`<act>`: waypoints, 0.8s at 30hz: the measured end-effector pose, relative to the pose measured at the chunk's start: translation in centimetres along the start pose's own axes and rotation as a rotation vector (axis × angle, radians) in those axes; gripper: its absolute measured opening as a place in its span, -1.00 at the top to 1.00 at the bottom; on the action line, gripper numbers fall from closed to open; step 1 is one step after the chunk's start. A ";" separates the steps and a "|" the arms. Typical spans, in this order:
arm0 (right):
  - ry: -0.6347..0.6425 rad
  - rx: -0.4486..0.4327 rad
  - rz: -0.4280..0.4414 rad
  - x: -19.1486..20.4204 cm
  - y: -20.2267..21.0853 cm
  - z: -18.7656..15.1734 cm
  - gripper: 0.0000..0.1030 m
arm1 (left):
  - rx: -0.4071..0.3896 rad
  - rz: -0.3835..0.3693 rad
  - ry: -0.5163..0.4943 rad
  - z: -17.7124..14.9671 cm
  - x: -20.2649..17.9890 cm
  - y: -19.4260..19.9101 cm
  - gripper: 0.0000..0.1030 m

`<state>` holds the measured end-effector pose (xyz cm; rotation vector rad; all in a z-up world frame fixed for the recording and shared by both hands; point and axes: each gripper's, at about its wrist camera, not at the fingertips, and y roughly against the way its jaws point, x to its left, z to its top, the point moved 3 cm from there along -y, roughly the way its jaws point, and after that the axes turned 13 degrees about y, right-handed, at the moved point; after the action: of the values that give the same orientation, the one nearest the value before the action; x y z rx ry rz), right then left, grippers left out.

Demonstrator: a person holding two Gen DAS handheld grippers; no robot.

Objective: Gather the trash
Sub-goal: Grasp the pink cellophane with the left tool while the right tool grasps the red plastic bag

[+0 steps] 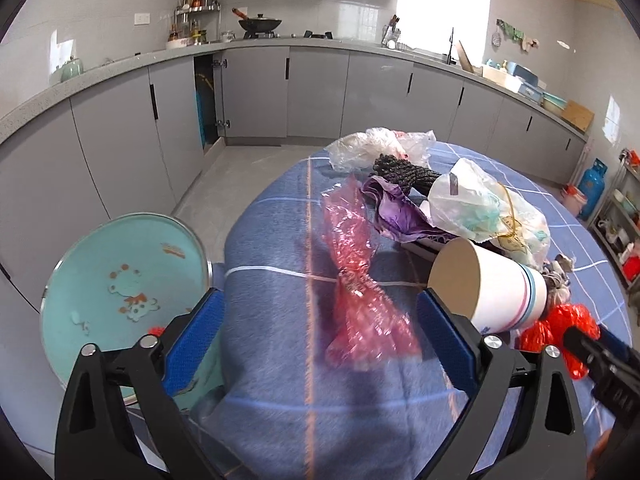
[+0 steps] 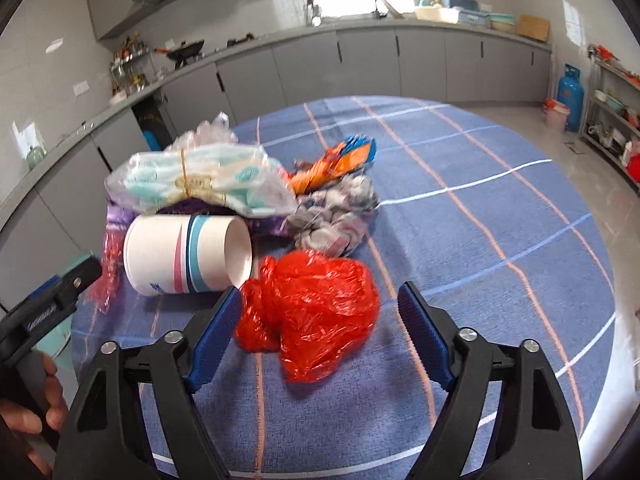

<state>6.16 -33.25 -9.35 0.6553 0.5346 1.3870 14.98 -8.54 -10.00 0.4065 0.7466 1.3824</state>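
A pile of trash lies on the blue checked tablecloth (image 2: 480,240). A crumpled red plastic bag (image 2: 316,312) lies between the open jaws of my right gripper (image 2: 320,300); it also shows in the left wrist view (image 1: 560,328). A white paper cup (image 2: 184,254) lies on its side to its left, also in the left wrist view (image 1: 492,288). My left gripper (image 1: 320,312) is open above the cloth, with a pink plastic wrapper (image 1: 356,280) between its fingers. Behind lie a clear bag of tissue packs (image 1: 484,204), purple wrapper (image 1: 396,212) and dark rope (image 1: 404,172).
A teal bin with a bear print (image 1: 124,292) stands on the floor left of the table. An orange-blue wrapper (image 2: 340,160) and crumpled grey paper (image 2: 336,212) lie in the pile. Grey kitchen cabinets (image 1: 312,92) ring the room. A blue gas cylinder (image 2: 570,92) stands at the right.
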 end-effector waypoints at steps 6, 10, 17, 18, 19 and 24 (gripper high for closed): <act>-0.006 0.057 0.040 0.1 -0.9 -0.3 0.06 | 0.062 0.000 0.028 -0.2 -0.2 -2.2 -0.42; 0.012 0.055 0.038 0.5 -0.7 -0.5 0.25 | 0.093 -0.014 0.047 -0.6 0.3 -2.8 0.10; -0.027 0.014 0.060 0.4 0.8 -0.3 0.44 | 0.071 -0.049 0.026 -0.8 0.9 -1.2 0.26; -0.028 0.001 0.057 0.4 1.2 -0.1 0.44 | 0.066 -0.057 0.024 -0.9 1.0 -0.7 0.26; -0.027 -0.019 0.055 0.5 1.9 0.1 0.44 | 0.063 -0.065 0.022 -0.9 1.2 -0.2 0.26; -0.020 -0.095 0.044 1.1 4.4 1.1 0.44 | 0.056 -0.062 0.025 -1.1 2.6 1.6 0.26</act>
<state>3.96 -32.04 -5.46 0.6071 0.4375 1.4370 13.09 -5.88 -10.35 0.4074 0.8134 1.3129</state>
